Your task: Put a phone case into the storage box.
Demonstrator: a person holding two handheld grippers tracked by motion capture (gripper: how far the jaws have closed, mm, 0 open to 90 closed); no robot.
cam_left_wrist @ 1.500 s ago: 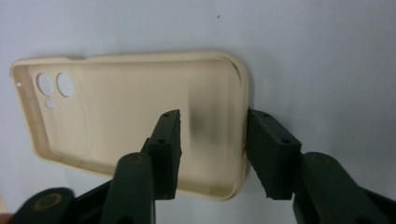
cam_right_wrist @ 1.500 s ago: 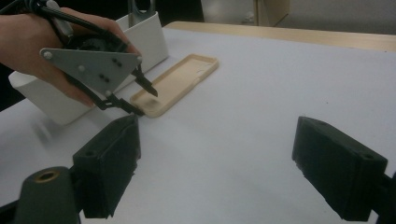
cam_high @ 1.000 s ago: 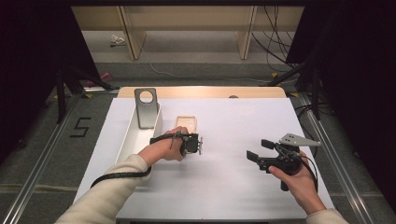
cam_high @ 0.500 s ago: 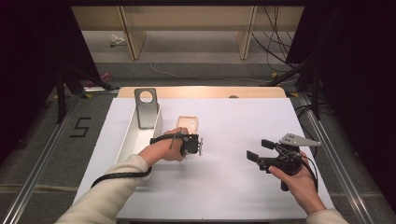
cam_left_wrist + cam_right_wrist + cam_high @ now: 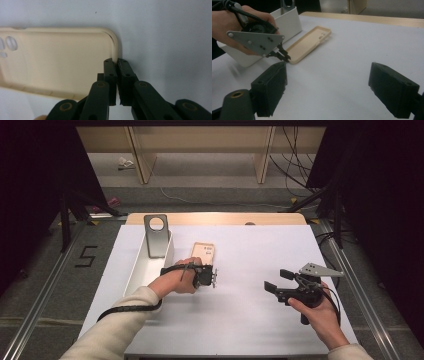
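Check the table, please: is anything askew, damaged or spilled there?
Nothing looks damaged or spilled. The beige phone case lies flat on the white table, inside up, beside the white bin. The left claw pinches its corner rim. The right claw stands open, apart.

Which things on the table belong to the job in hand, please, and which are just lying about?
In the job:
- phone case, cream, flat on the table, its corner rim pinched
- left gripper, jaws just closed on that rim

Lying about:
- white tray, left of the case
- metal plate with a round hole, standing in the tray
- right gripper, open, apart from the case
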